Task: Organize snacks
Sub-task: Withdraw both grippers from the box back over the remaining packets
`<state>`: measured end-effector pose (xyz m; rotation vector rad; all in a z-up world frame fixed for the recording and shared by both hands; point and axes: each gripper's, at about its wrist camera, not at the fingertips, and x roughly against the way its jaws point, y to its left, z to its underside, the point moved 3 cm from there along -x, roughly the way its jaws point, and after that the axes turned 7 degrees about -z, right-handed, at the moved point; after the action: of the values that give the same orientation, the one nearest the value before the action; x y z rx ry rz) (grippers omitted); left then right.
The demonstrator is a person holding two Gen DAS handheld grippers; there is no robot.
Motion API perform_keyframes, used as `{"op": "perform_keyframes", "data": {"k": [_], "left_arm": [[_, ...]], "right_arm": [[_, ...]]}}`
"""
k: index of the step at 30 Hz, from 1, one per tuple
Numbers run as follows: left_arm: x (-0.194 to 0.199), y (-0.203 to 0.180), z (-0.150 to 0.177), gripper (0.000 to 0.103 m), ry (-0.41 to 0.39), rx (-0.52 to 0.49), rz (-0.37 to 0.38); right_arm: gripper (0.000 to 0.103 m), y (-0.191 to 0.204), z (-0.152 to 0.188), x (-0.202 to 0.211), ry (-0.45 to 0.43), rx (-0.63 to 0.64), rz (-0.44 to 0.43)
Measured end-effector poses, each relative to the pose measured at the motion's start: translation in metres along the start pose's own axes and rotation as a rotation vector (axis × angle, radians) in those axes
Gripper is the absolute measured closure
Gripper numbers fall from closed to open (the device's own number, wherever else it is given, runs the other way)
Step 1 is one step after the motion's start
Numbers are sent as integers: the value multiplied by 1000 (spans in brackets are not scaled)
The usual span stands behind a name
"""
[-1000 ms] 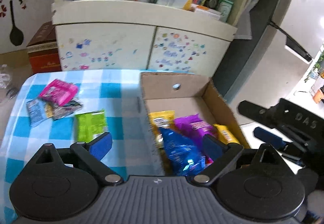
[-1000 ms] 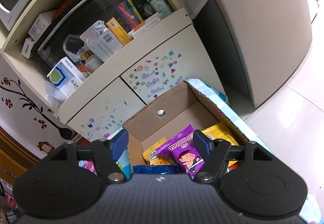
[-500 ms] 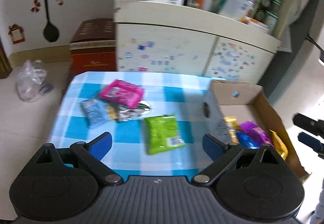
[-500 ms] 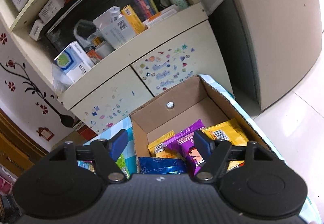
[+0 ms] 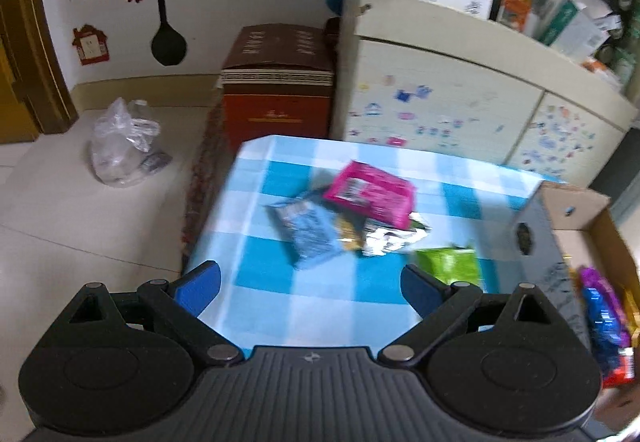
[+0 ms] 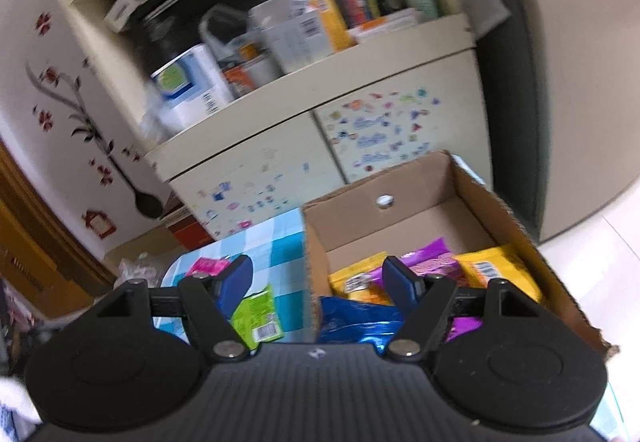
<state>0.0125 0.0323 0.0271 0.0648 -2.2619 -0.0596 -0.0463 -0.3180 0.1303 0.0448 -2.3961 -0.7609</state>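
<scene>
Left hand-held gripper (image 5: pixel 310 288): jaws stand wide apart, nothing between the blue fingers (image 5: pixel 199 286). It hangs over the near part of the tabletop (image 5: pixel 336 298), which carries a blue-and-white checked cloth.

Loose snacks on the tabletop, all ahead of the left hand-held gripper:
- pink packet (image 5: pixel 370 194), farthest back, overlapping the packets below it;
- light blue packet (image 5: pixel 308 230), left of the group, tilted;
- silver packet (image 5: pixel 390 238) under the pink one's near edge, with a small yellowish wrapper (image 5: pixel 347 234) showing beside it; the view is smeared here, so the yellow item may be part of another packet;
- green packet (image 5: pixel 450 262), apart from the cluster, just beside the cardboard box (image 6: pixel 420 182).

Right hand-held gripper (image 6: pixel 318 284): jaws partly open, nothing gripped. It hovers over the box's left wall; one finger sits above the tabletop, the other above the box interior.

The box stands at the tabletop's right edge, open at the top. Inside, toward the near end: blue foil packet (image 6: pixel 356 316), purple packet (image 6: pixel 430 258), and two yellow packets (image 6: pixel 492 270), one on each side of the purple. The far end of the box floor is bare cardboard.
</scene>
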Motion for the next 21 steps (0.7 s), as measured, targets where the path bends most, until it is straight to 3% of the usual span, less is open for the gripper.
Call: {"op": "perform_keyframes", "data": {"k": [7, 16, 21], "left_arm": [[-26, 1, -4, 4, -44, -176, -44], [-62, -2, -12, 4, -43, -267, 38], [-82, -7, -15, 5, -58, -365, 77]], "right_arm": [[28, 35, 12, -25, 70, 84, -34], [28, 77, 40, -67, 177, 197, -88], [28, 75, 53, -91, 238, 163, -78]]}}
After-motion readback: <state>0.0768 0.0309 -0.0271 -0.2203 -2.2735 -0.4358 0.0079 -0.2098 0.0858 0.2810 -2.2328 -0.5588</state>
